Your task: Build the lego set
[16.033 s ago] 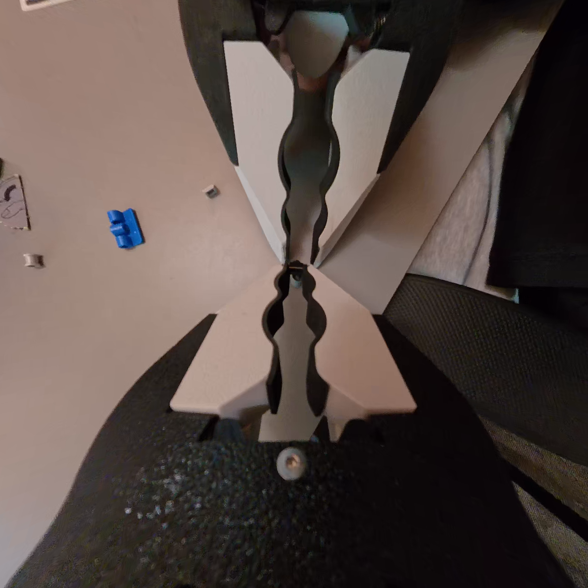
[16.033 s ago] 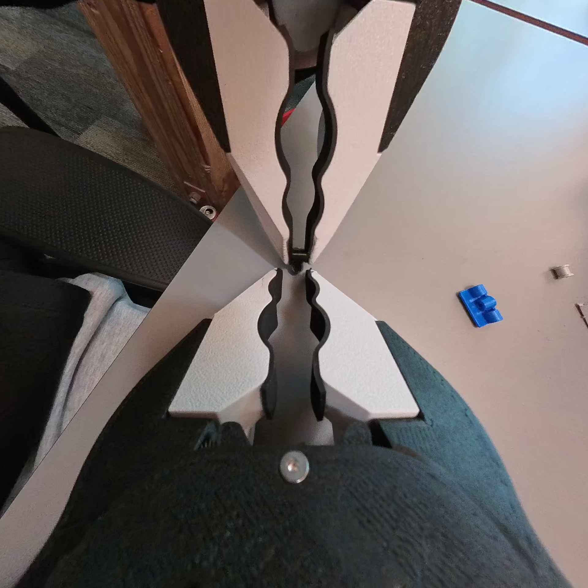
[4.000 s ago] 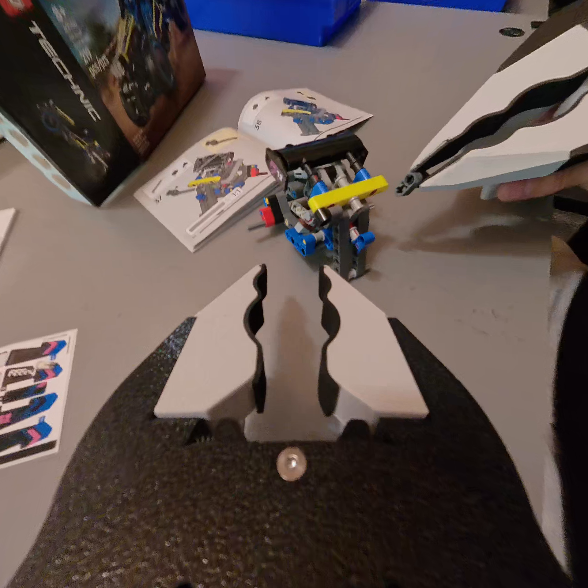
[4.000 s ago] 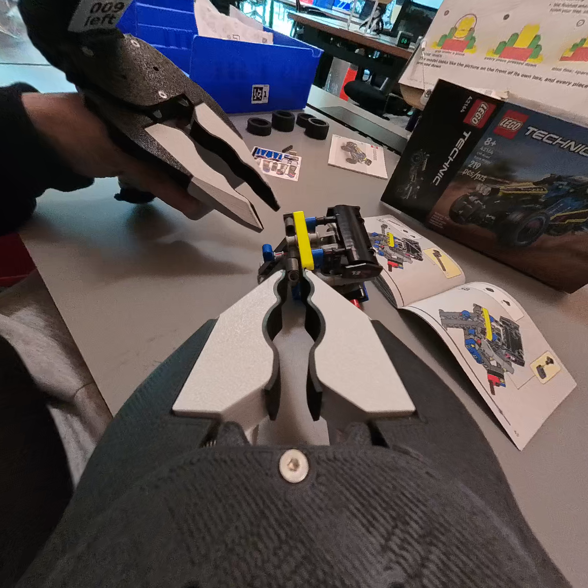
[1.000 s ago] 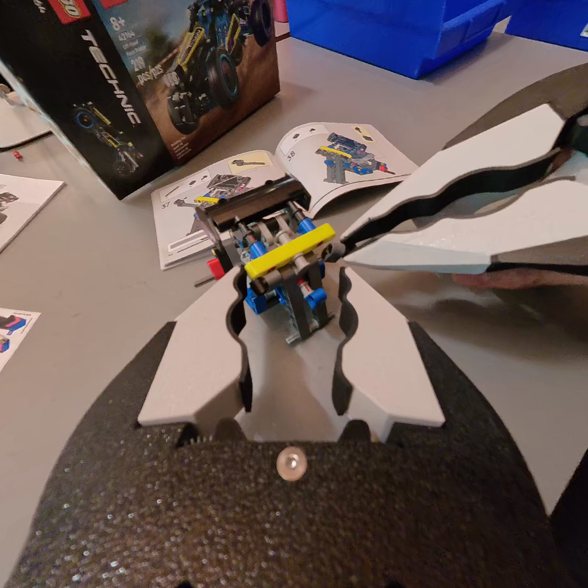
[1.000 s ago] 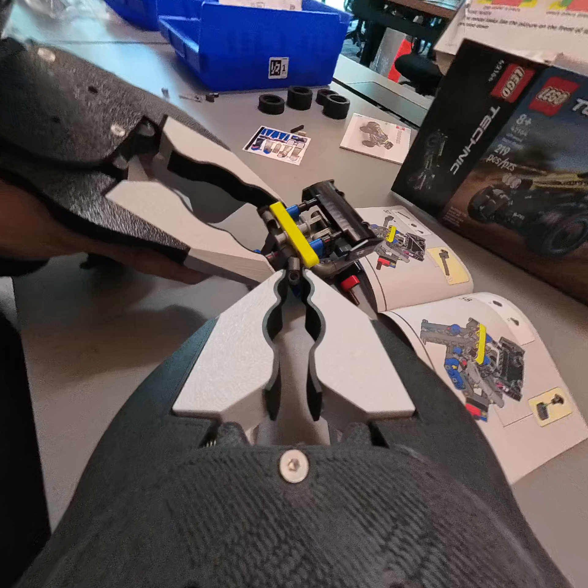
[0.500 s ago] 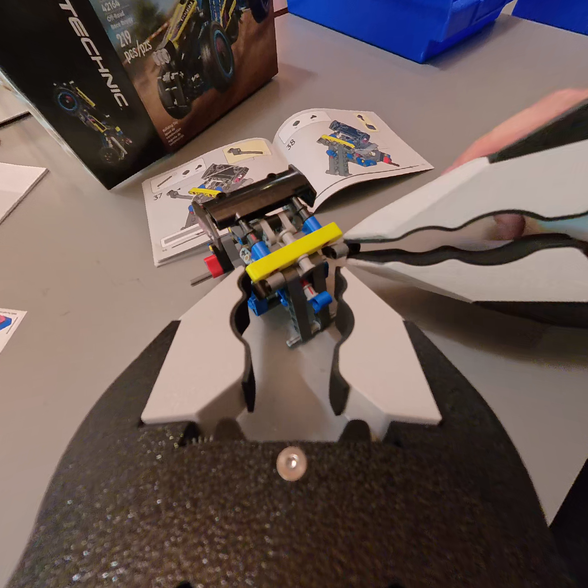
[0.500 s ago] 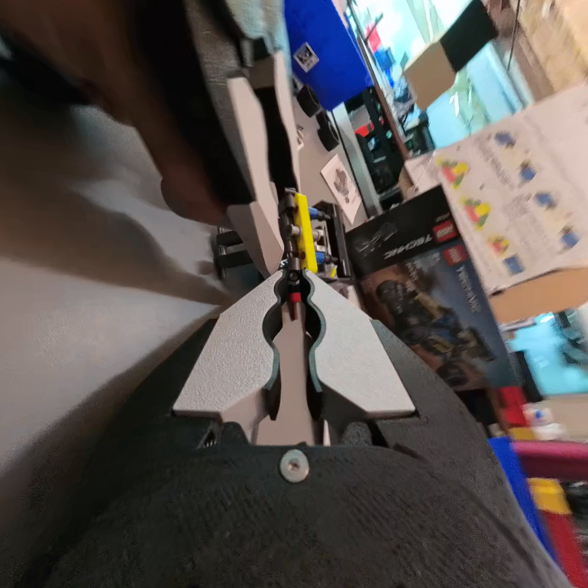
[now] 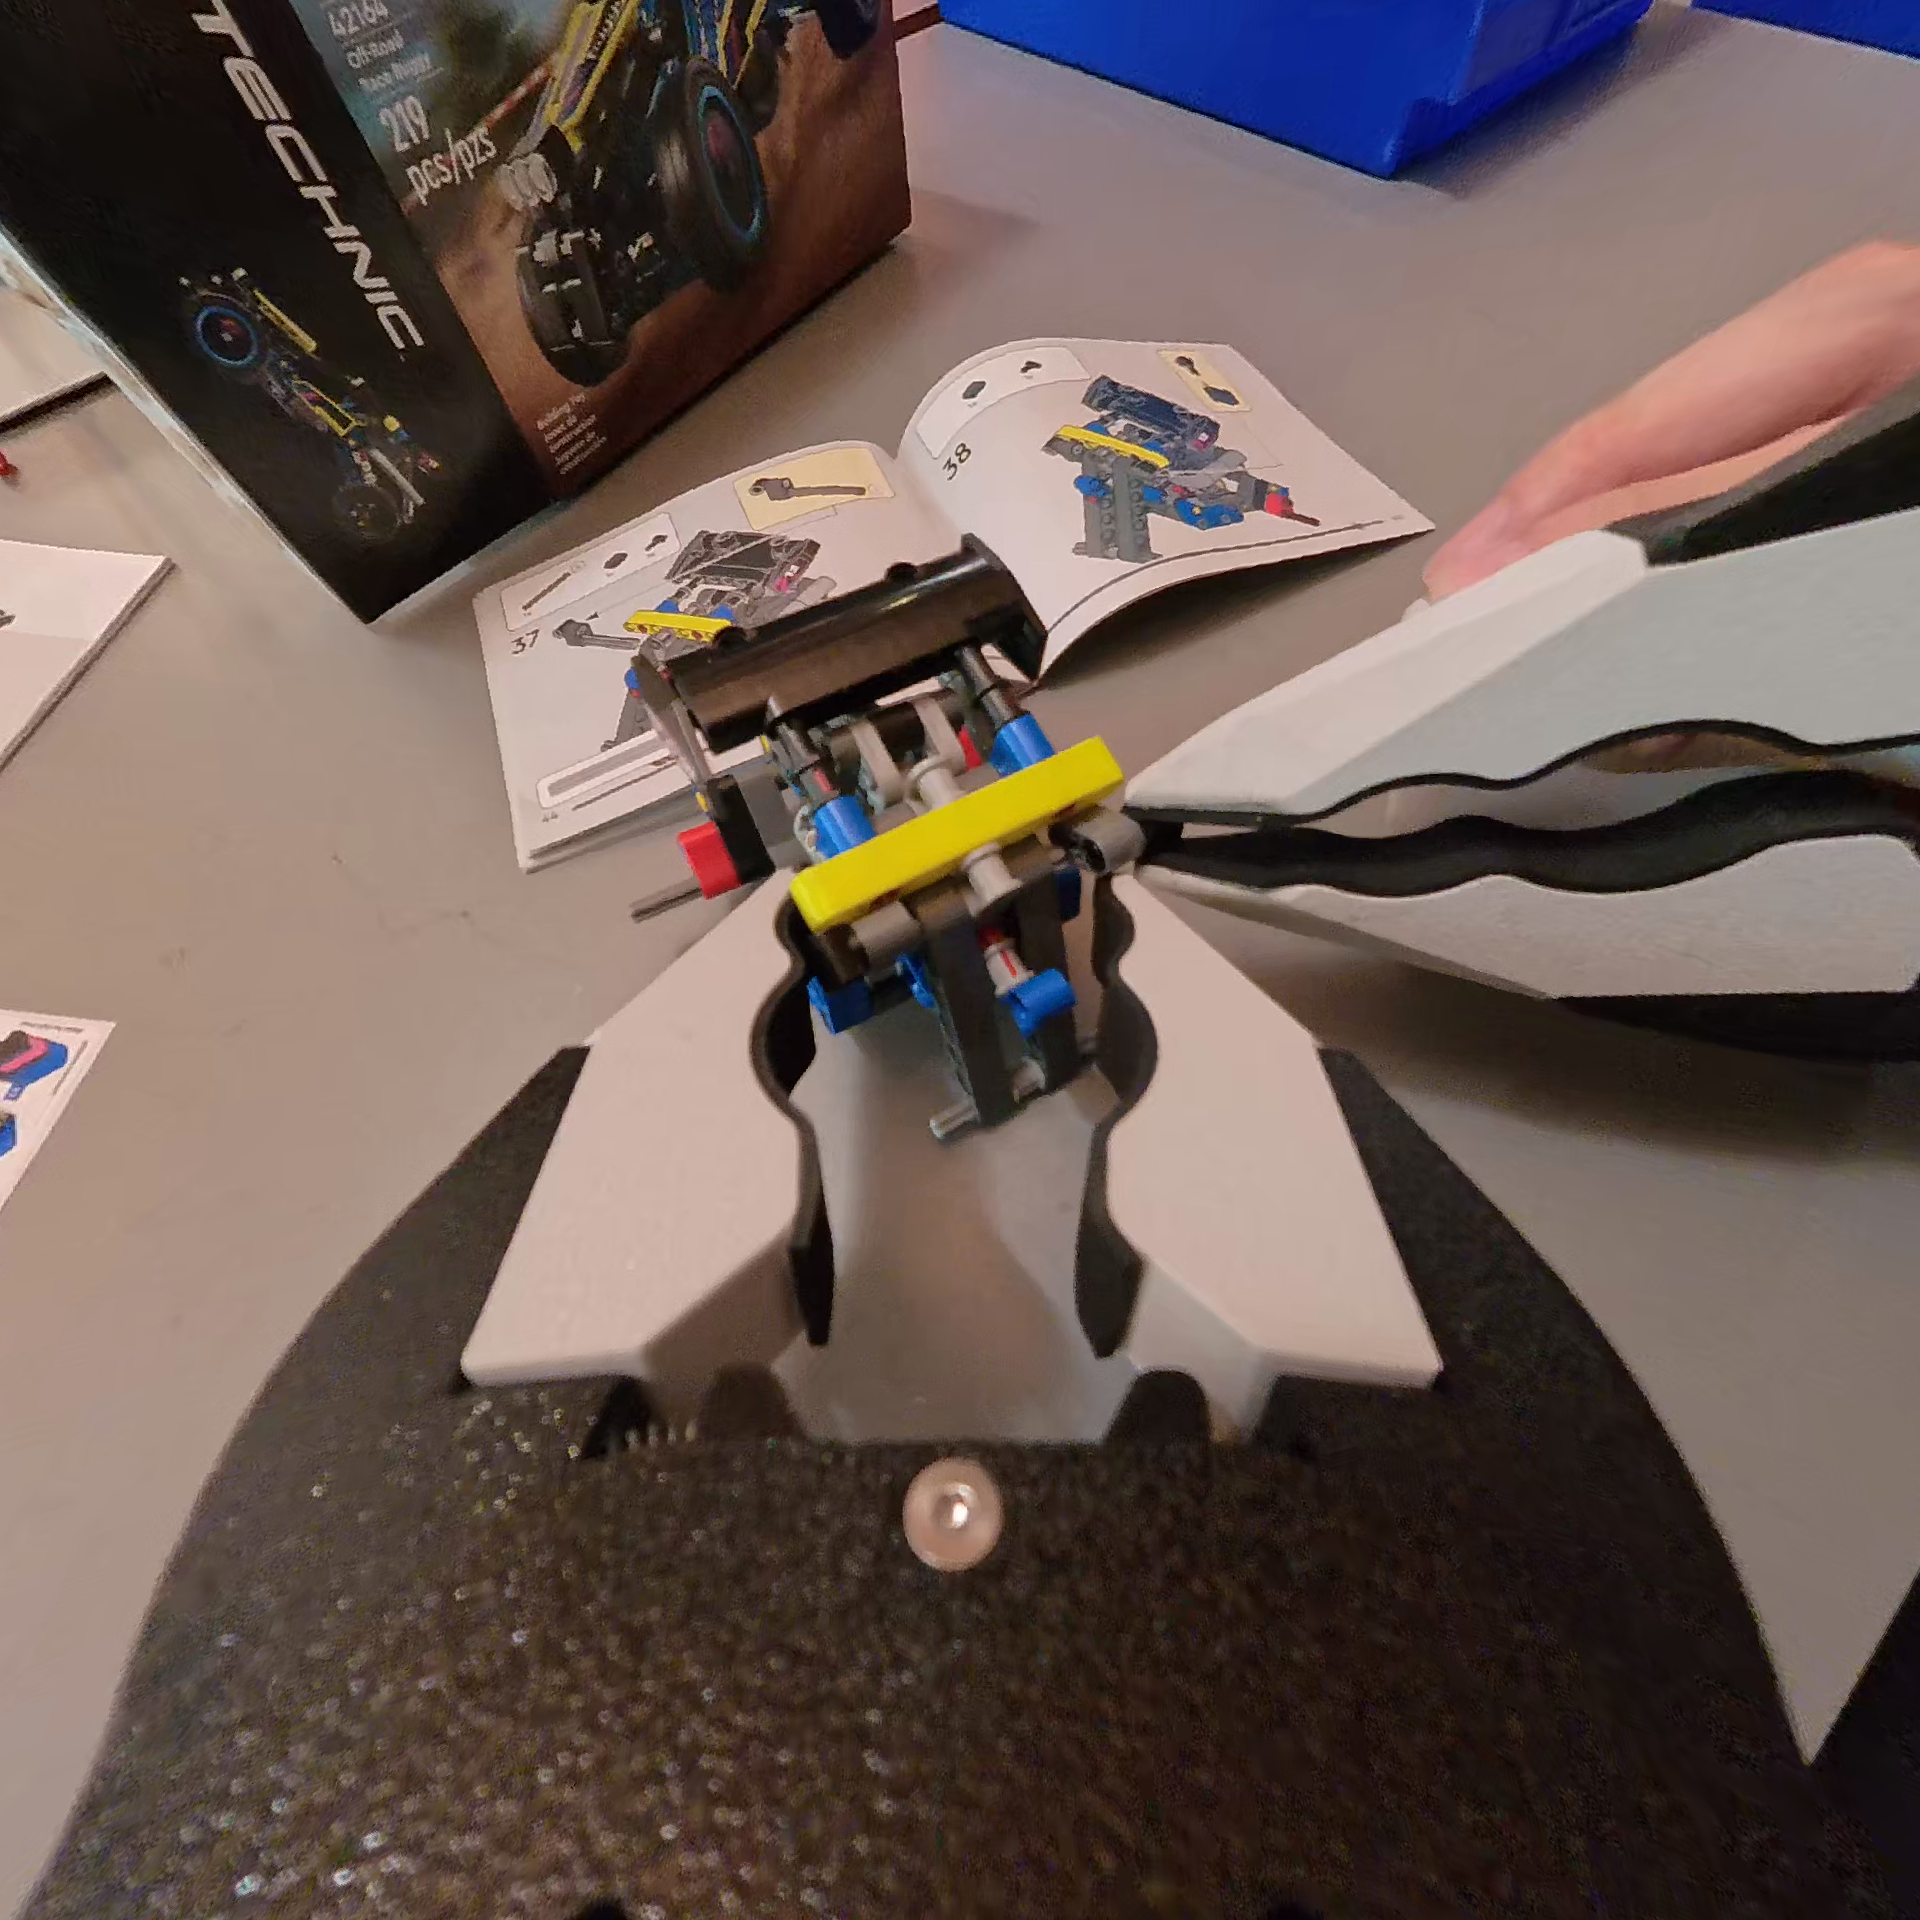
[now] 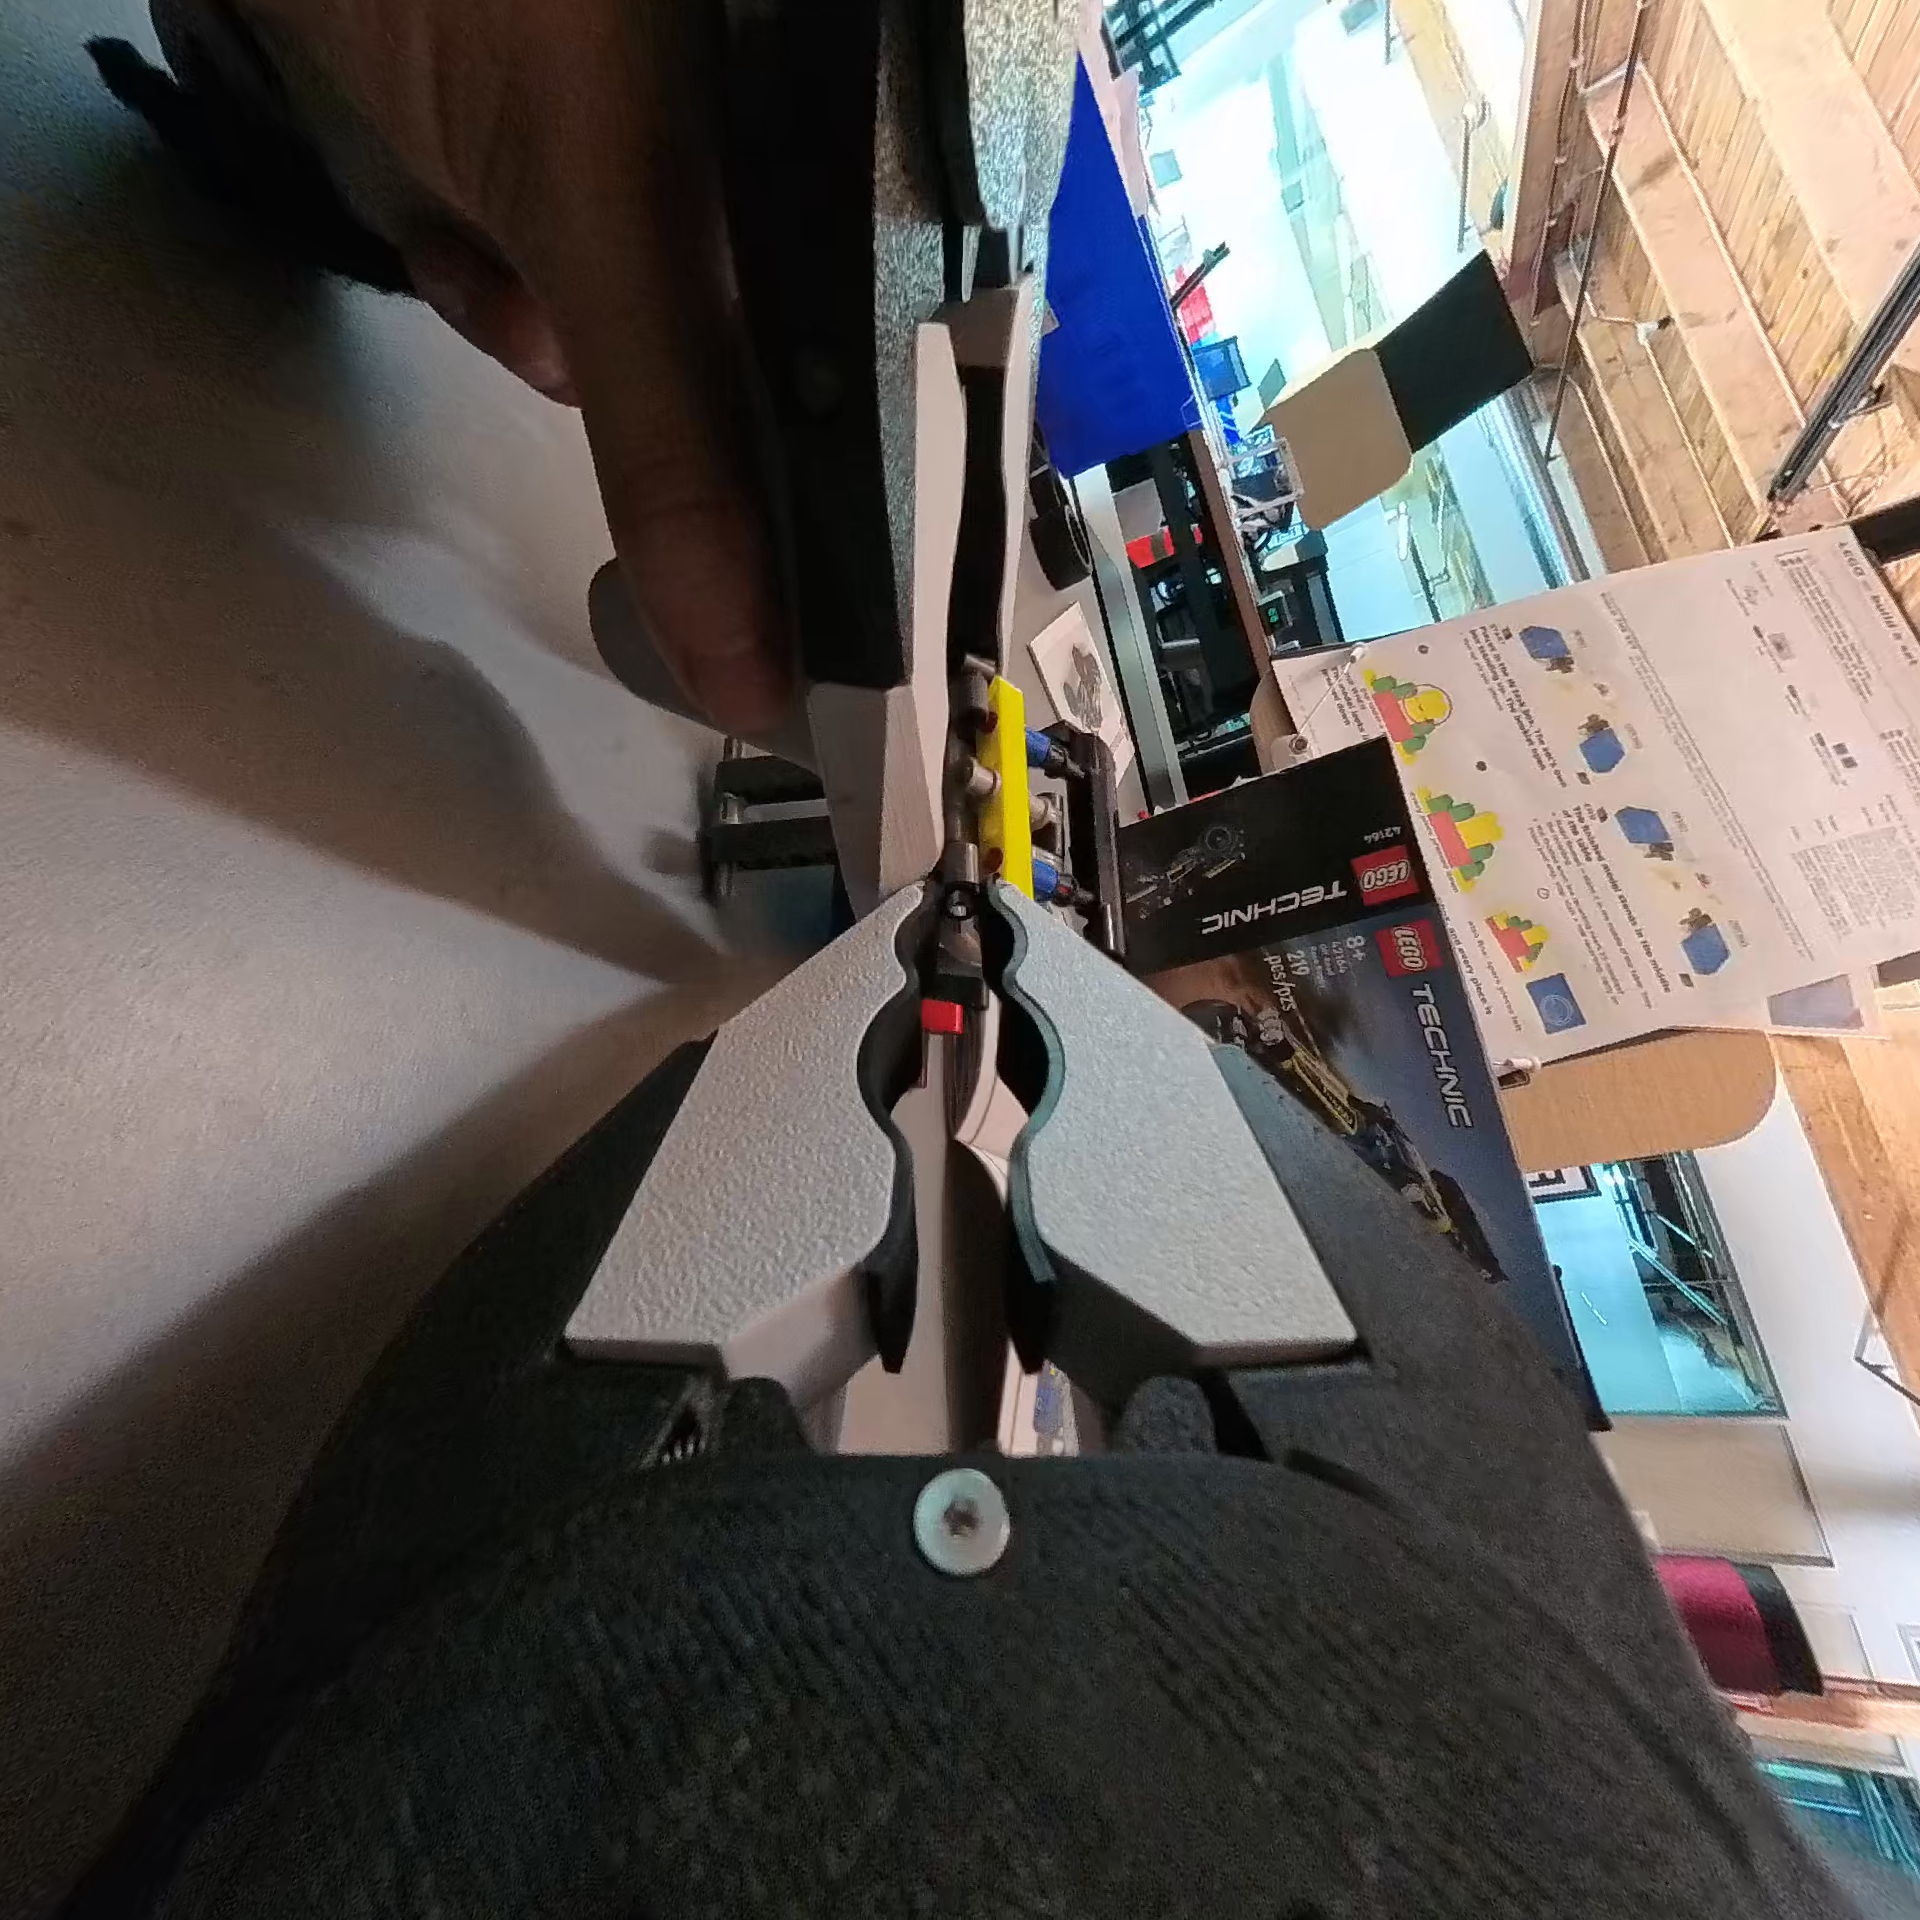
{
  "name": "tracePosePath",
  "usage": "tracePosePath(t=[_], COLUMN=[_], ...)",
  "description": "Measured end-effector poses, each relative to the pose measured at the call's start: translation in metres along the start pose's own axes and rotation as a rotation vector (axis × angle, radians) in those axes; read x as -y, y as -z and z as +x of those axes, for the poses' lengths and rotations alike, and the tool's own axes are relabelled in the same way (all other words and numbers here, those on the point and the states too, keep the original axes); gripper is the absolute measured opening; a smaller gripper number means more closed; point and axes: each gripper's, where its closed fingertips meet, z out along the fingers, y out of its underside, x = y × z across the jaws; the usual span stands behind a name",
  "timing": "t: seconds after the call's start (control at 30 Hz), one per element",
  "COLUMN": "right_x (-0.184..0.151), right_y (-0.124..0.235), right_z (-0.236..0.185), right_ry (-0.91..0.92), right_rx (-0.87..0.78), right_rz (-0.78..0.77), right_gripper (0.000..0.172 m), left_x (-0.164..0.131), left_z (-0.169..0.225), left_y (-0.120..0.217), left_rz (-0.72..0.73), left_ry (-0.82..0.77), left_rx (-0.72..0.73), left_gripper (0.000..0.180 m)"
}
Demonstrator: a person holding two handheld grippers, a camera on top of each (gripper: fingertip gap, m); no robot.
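Grey tabletop (image 9: pixel 1351 260) spread wide, carrying everything else. At far left, tall dark printed cardboard box (image 9: pixel 436 270), upright; at the far edge, blue plastic bin (image 9: pixel 1299 73). Open white instruction booklet (image 9: pixel 1143 468) lying flat just beyond the model, pages up, seemingly for reference. White sticker sheet (image 9: pixel 42 1081) at the near left edge.

In the middle, small brick-built model of black, grey, blue and yellow plastic parts (image 9: pixel 935 831), standing on the table, black block at its far side and yellow beam across the near top. Left gripper (image 9: pixel 951 935) at medium spread, grey fingers (image 9: pixel 665 1091) flanking the model's lower dark frame on both sides, apparently pressing it to steady it against a sideways push.

Right gripper (image 10: pixel 954 904), entering from the right and rolled on its side, jaws nearly closed, pinching a small dark grey pin (image 9: pixel 1107 847) at the yellow beam's right end, lined up with the beam. Hand (image 9: pixel 1683 416) behind it, blurred.
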Motion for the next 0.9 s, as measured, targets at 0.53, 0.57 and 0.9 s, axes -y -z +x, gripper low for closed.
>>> tracePosePath(t=[0.53,0.57,0.9], right_x=[0.000,0.000,0.007], right_y=[-0.005,-0.004,0.012], right_z=[-0.001,-0.001,-0.005], right_ry=[-0.111,-0.096,-0.296], right_rx=[-0.007,-0.014,0.024], right_rz=[-0.017,-0.030,-0.017], right_gripper=[0.004,0.004,0.004], left_x=[0.001,0.002,-0.010], left_z=[-0.006,-0.006,0.002], left_y=[0.001,0.004,0.036], left_rz=[0.013,0.031,0.068], left_ry=[-0.064,-0.056,-0.109], left_rx=[0.024,0.011,-0.018], left_gripper=[0.049,0.051,0.056])
